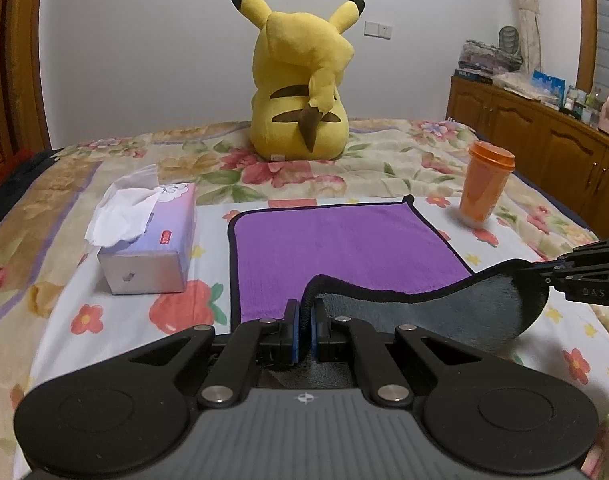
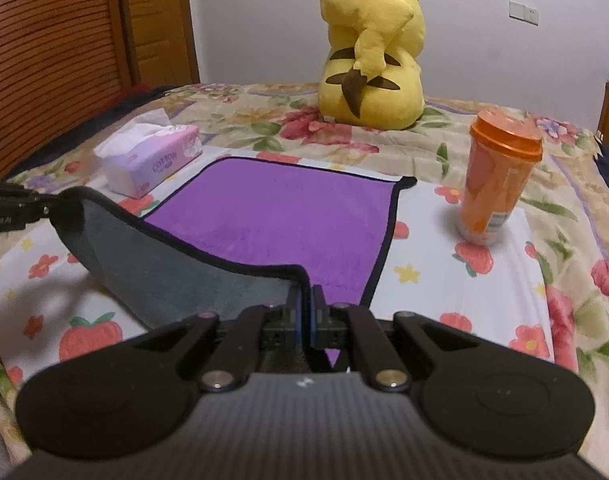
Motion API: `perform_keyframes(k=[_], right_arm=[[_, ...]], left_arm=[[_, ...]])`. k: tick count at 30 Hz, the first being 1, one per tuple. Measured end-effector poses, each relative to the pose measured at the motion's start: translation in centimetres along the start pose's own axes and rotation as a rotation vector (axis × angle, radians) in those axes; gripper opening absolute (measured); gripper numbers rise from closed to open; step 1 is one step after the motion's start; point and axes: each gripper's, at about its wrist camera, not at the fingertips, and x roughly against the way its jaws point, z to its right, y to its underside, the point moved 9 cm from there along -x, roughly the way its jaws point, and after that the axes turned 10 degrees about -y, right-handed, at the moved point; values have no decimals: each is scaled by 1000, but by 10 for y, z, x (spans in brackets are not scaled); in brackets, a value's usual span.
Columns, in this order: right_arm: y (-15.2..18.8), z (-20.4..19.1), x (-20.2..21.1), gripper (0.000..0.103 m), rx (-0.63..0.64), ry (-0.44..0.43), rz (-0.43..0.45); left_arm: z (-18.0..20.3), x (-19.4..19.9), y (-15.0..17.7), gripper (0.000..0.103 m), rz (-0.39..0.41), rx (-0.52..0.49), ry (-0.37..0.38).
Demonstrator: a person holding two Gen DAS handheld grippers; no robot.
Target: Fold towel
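Observation:
A purple towel point(image 1: 344, 248) with a black hem and a grey underside lies on the flowered bed; it also shows in the right wrist view point(image 2: 280, 216). Its near edge is lifted, showing the grey underside point(image 1: 464, 312). My left gripper point(image 1: 304, 312) is shut on the near left corner of the towel. My right gripper point(image 2: 304, 300) is shut on the near right corner. Each gripper shows at the edge of the other's view, the right one point(image 1: 544, 276) and the left one point(image 2: 48, 204). The far half of the towel lies flat.
A tissue box point(image 1: 148, 240) stands left of the towel. An orange lidded cup point(image 1: 484, 184) stands to its right, close to the far right corner. A yellow plush toy point(image 1: 300, 88) sits behind. A wooden cabinet point(image 1: 544, 136) runs along the right.

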Motion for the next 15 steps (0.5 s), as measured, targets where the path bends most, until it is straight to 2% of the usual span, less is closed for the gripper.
perform_keyframes(k=[8,15], right_arm=[[0,-1,-6,4,22,-5,-9],[-7,-1,-6,4,25,-16,13]], left_arm=[[0,-15,-1,8,-12,-4,15],[-1,-12,-9,8,15,-1,20]])
